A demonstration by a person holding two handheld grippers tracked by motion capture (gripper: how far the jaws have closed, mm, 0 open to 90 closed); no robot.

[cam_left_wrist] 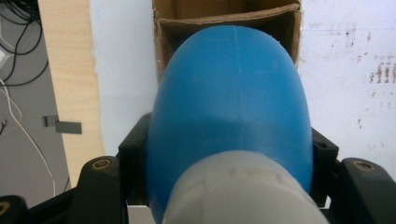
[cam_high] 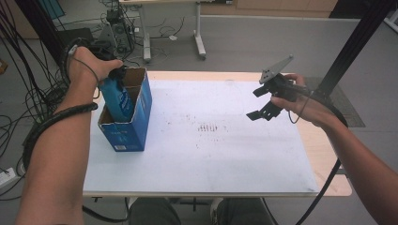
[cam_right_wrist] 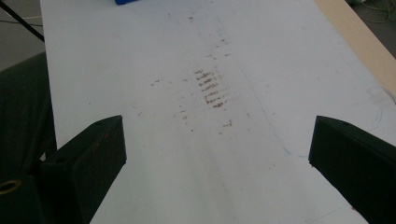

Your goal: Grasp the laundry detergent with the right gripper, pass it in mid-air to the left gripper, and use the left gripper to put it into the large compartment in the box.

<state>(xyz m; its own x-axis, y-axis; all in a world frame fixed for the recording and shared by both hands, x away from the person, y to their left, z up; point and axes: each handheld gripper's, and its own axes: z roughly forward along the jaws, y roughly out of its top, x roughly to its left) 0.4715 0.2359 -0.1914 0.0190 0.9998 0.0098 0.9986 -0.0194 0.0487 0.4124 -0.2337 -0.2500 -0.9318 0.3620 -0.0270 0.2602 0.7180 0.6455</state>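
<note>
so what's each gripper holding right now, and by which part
Left gripper holds the blue bottle near its pale cap end, bottom inside the blue box. Right gripper holds nothing.

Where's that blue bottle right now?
In the high view's left, the blue bottle is partway inside the open blue carton, gripped by the left gripper.

From above the person's side, we look forward and down over the whole desk, with floor and cables beyond. Riding on the left hand-held gripper, we look steeply down, very near a blue bottle that stands over an open carton; the high view shares both, bottle and carton. Riding on the right hand-held gripper, we face low across the white desk sheet; its brown smudges recur in the high view.
</note>
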